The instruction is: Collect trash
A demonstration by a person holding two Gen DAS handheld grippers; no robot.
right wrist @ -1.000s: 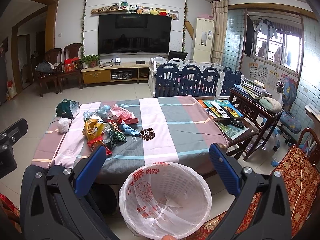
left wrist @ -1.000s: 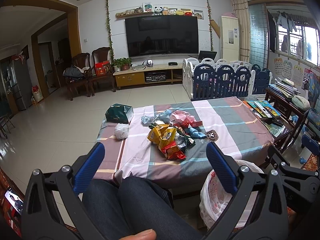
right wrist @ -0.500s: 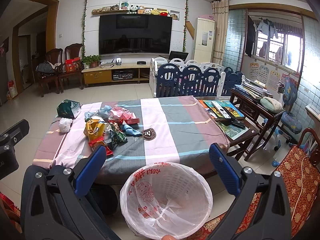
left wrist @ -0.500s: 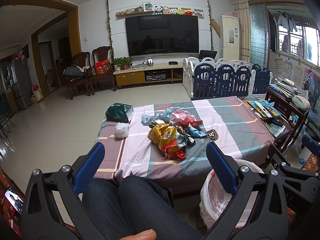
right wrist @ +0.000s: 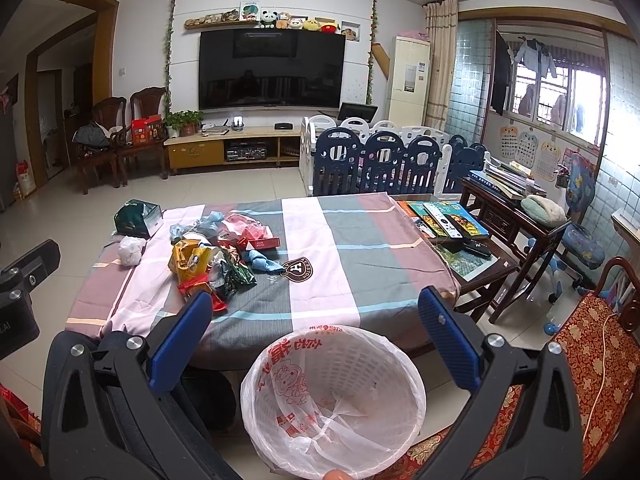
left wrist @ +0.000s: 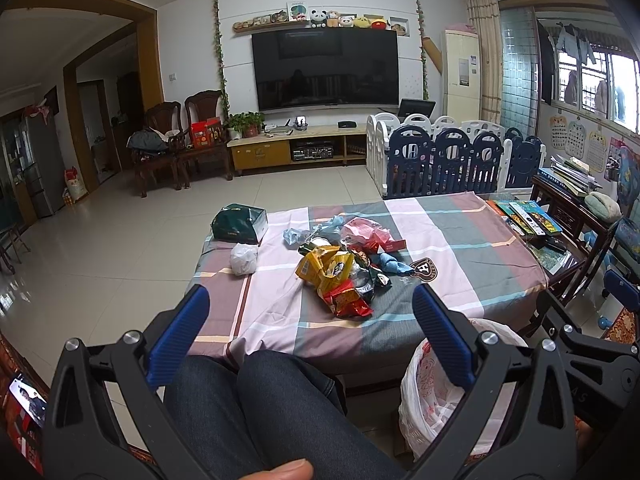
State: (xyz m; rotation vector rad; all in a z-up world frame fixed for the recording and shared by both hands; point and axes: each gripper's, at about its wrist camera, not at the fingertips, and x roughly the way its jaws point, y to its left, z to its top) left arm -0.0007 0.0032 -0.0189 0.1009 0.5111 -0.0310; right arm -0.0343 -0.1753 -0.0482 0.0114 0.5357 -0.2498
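A: Left wrist view first. Left gripper (left wrist: 310, 316) is sitting spread wide with nothing between the blue pads, hovering over the person's knees (left wrist: 256, 400). Trash pile (left wrist: 340, 264) is lying ahead of it and slightly right of centre on the striped tablecloth (left wrist: 460, 240), well apart from the tips. White crumpled wad (left wrist: 244, 258) and green box (left wrist: 239, 223) are sitting ahead to the left of the pile. Lined bin (left wrist: 440, 392) is showing low right, just beside the right finger.

B: Right wrist view?

A: Right gripper (right wrist: 314, 320) is also released and empty, fingers framing the white trash basket (right wrist: 332, 396), which is standing on the floor right below and ahead of the tips. Bag liner looks nearly empty. Wrappers (right wrist: 208, 260) are lying ahead and to the left on the table.

B: Step in hand?

A: Judging it as the start: reaching for a first piece. Best bet is going with the left one, since the pile is lying nearer its side. Aim for the near red-yellow snack bag (left wrist: 344, 300), come down over one crinkled edge, pinch a fold rather than the flat face. Foil is likely slippery, so close fully before lifting. Carry low across to the basket and release over its mouth, not the rim.
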